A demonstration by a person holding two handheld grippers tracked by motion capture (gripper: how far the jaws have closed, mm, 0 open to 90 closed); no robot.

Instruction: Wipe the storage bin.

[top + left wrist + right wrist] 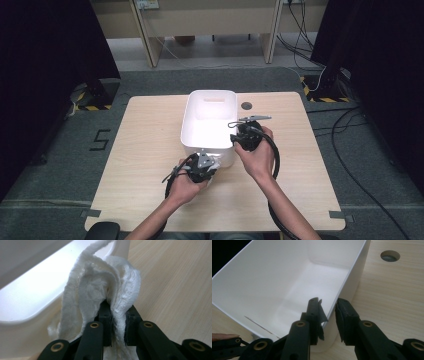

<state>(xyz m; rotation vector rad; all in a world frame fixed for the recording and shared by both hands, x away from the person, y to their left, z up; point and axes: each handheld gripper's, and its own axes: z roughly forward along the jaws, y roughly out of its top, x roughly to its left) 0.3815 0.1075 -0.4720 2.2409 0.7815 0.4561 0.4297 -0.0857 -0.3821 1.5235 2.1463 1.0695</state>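
A white plastic bin (210,93) stands on the wooden table (145,150). My left gripper (211,164) sits at the bin's near wall, shut on a crumpled white cloth (100,285). The cloth rises from the jaws and rests against the bin's outer wall (30,302). My right gripper (235,139) is at the bin's right wall near the front corner. One jaw is inside the bin (287,277) and the other outside, and the right gripper (328,308) is shut on that wall. A pad on its inner jaw is peeling loose.
A round cable hole (246,105) lies in the table just right of the bin's far end. Bare tabletop stretches left and right of the bin. Black cables trail from both grippers toward the near edge. Dark curtains and cables stand beyond the table.
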